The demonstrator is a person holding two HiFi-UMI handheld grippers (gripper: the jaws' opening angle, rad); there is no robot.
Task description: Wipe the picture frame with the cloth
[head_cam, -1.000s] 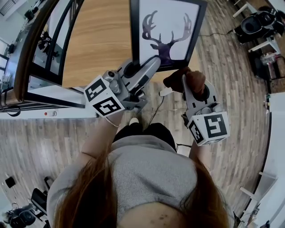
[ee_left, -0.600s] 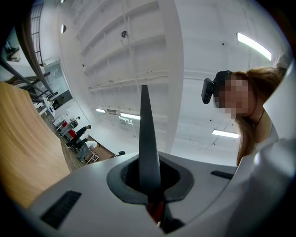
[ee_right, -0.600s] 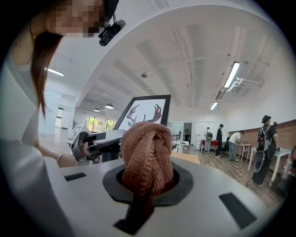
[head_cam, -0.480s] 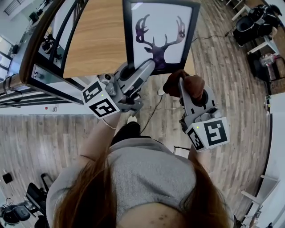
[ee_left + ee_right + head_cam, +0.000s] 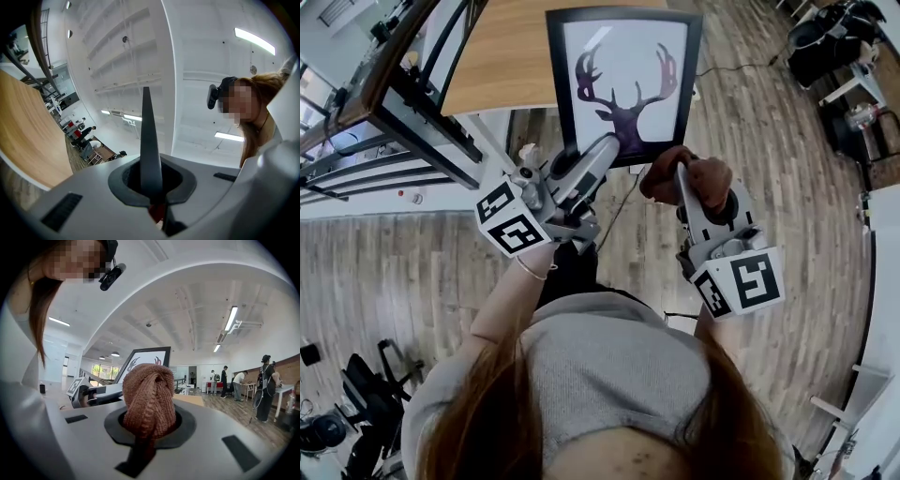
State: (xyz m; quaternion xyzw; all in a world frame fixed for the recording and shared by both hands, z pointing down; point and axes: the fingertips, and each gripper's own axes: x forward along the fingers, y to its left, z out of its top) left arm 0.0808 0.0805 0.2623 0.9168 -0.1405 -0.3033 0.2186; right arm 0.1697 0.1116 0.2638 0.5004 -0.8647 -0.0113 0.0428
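Observation:
The picture frame (image 5: 623,84) is black-edged, with a dark deer-antler print on white. My left gripper (image 5: 612,142) is shut on its lower edge and holds it above the wood floor. In the left gripper view the frame (image 5: 149,136) rises edge-on as a thin dark blade out of the left gripper (image 5: 151,183). A bunched brown cloth (image 5: 689,176) sits in my right gripper (image 5: 682,178), just right of the frame's lower corner and apart from it. The right gripper view shows the cloth (image 5: 149,397) filling the right gripper (image 5: 149,425), with the frame (image 5: 149,358) behind it.
A wooden table (image 5: 506,56) lies up and left of the frame, beside a black metal and glass railing (image 5: 403,103). Office chairs stand at the lower left (image 5: 356,403) and upper right (image 5: 825,37). Several people (image 5: 267,380) stand far off by tables.
The frame, gripped at its lower edge, has come off the wooden table's end and now hangs over the floor. Both grippers moved together; the cloth stays beside the frame's corner.

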